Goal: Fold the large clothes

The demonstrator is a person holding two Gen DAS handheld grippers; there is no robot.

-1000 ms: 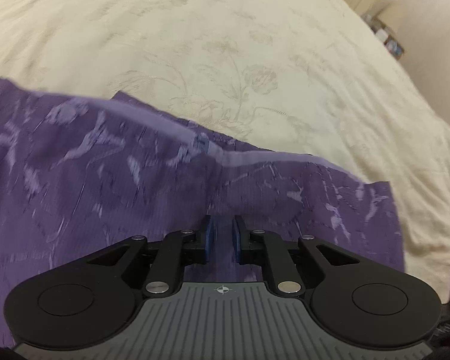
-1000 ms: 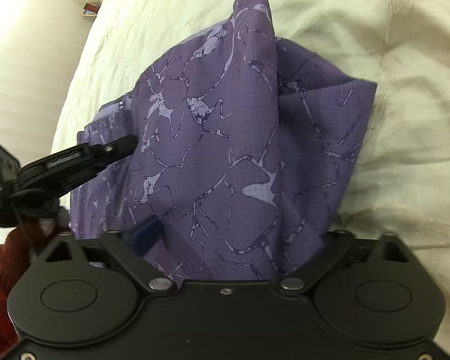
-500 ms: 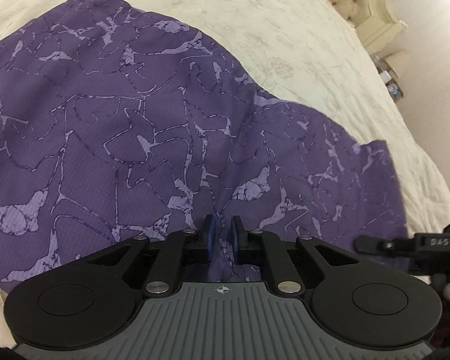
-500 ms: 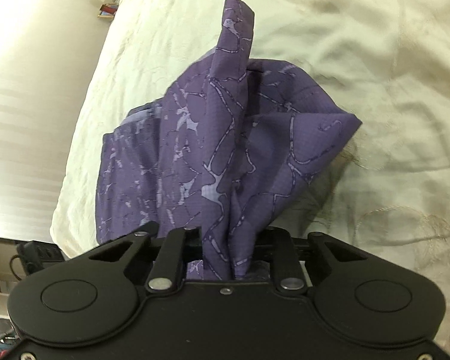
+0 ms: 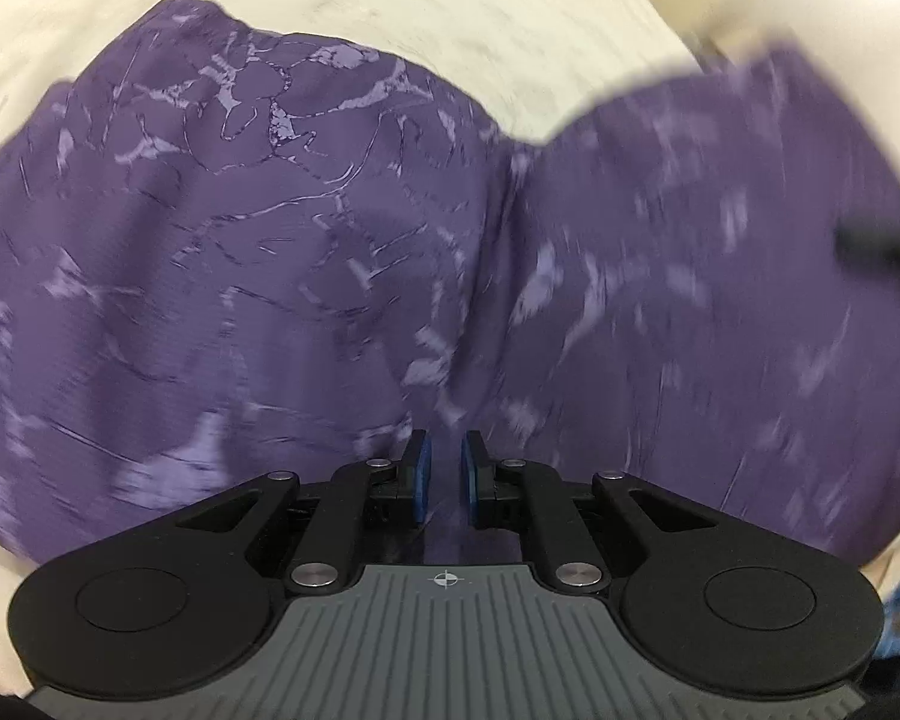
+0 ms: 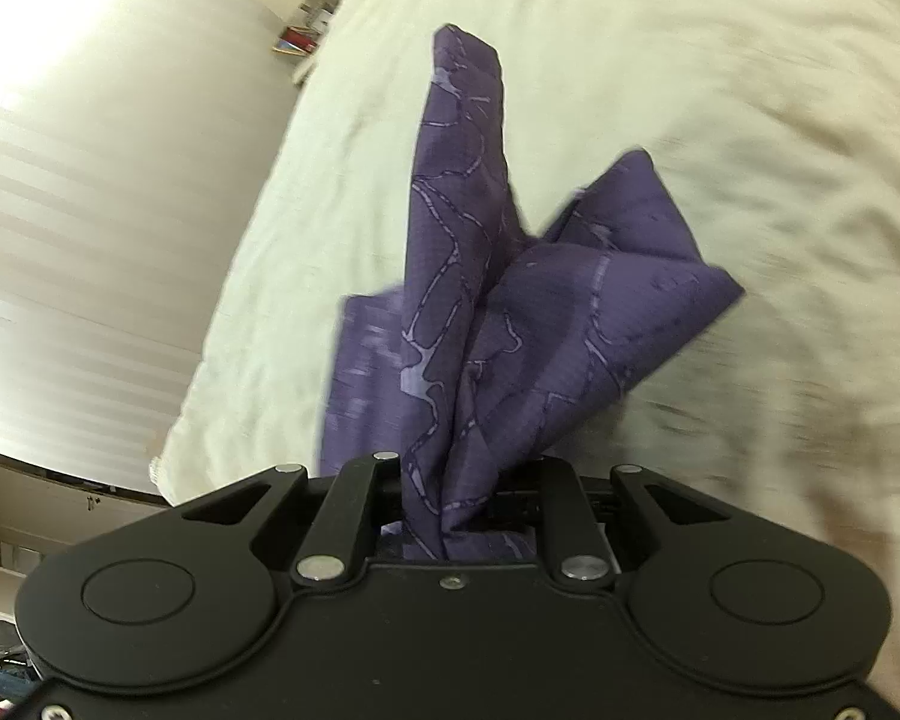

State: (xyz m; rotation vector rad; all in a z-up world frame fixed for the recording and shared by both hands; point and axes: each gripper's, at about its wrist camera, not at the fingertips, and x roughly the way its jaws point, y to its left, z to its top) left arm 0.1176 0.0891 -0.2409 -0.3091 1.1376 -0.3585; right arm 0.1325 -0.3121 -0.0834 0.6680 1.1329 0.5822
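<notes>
Writing: none readable | left claw pinches purple garment | right claw just closed, gripping garment bunch

The garment is thin matt purple woven cloth with a fine ribbed grain and a paler cracked print. The bedspread is cream cloth, softly creased. The left gripper is matt black plastic with blue rubbery pads and shiny metal rivets.

Both wrist views close over garment
</notes>
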